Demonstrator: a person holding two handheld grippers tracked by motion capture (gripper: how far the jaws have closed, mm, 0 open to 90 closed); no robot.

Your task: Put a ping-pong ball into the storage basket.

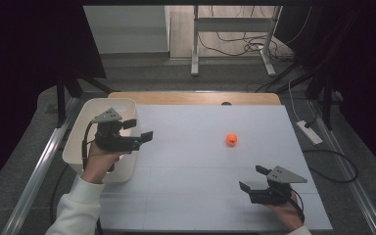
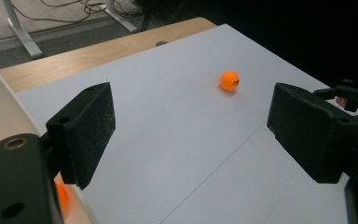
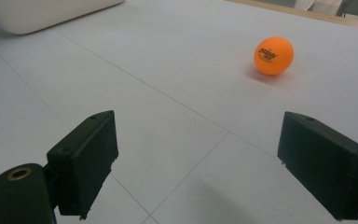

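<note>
An orange ball [image 1: 231,139] [image 2: 230,80] [image 3: 273,55] rests on the white table sheet [image 1: 200,161], right of centre. My left gripper [image 1: 138,130] [image 2: 191,135] hovers over the right rim of a white bin [image 1: 78,132], jaws wide apart and empty, pointing toward the ball. A second orange ball [image 2: 63,196] lies low inside the bin, just beneath that gripper. My right gripper [image 1: 253,178] [image 3: 205,163] sits near the front right of the table, open and empty, with the ball ahead of it and slightly right.
The white bin [image 3: 42,11] [image 2: 0,116] stands at the table's left edge. A wooden strip [image 1: 191,98] borders the far side. Beyond it are a desk frame [image 1: 235,39] and floor cables. A power strip [image 1: 309,132] lies right of the table.
</note>
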